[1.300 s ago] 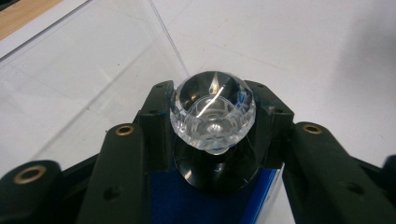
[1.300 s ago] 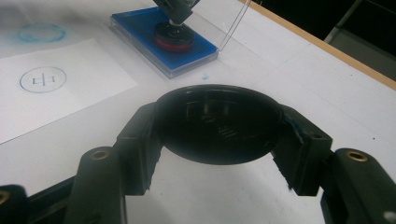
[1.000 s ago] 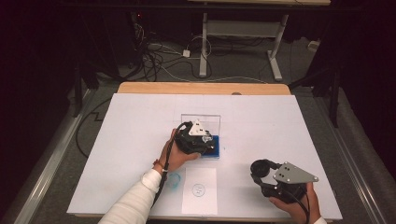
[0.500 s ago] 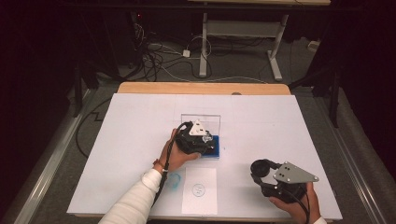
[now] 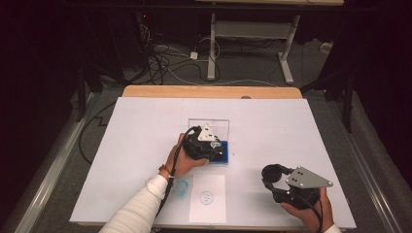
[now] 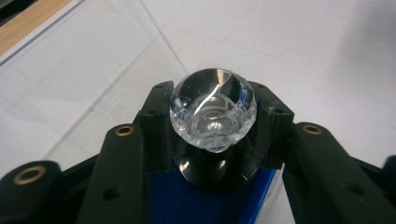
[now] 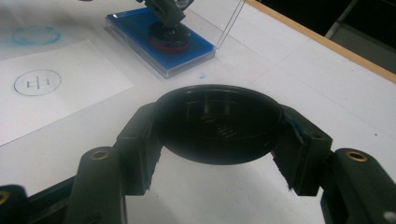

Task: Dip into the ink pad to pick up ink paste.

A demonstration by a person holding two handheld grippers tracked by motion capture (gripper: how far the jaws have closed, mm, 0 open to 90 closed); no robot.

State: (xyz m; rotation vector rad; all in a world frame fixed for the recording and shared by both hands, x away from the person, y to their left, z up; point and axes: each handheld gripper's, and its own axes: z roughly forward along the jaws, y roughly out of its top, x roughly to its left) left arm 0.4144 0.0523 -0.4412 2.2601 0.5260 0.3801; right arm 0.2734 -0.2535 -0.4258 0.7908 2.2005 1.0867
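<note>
A stamp with a clear faceted knob stands upright on a blue ink pad, and my left gripper is shut on the knob. From the high view the left gripper sits over the ink pad, near the middle of the white table. My right gripper rests at the front right, shut on a round black cap. In the right gripper view the stamp's black and red base sits on the pad.
A white paper sheet with a blue stamped circle lies at the front, a blue ink smudge to its left. The pad's clear lid stands open behind it. The wooden far edge borders the table.
</note>
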